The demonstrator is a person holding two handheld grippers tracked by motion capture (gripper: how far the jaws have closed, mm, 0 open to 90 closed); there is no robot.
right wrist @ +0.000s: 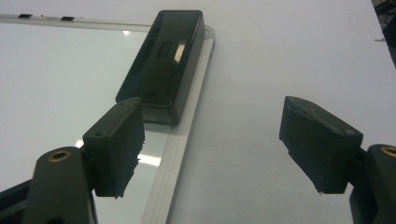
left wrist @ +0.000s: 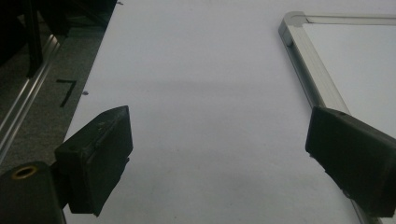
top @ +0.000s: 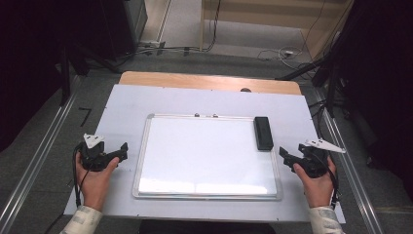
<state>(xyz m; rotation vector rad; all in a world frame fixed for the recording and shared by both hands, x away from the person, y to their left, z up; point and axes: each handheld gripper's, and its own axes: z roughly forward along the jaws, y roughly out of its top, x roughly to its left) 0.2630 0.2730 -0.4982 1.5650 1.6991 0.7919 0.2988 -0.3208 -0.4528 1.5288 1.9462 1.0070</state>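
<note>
Glossy black oblong eraser (right wrist: pixel 161 65) lies on the whiteboard (right wrist: pixel 56 79) edge; both grippers gape empty.

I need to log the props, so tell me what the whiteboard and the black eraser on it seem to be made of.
Whiteboard: glossy white panel that mirrors the lights, in a ribbed silver frame, probably aluminium. Eraser: shiny black casing with highlights, likely hard plastic; its underside is hidden.

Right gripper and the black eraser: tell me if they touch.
Apart. In the right gripper view, the open right gripper has nothing between its jaws, and the eraser lies ahead on the whiteboard edge, with a visible gap.
</note>
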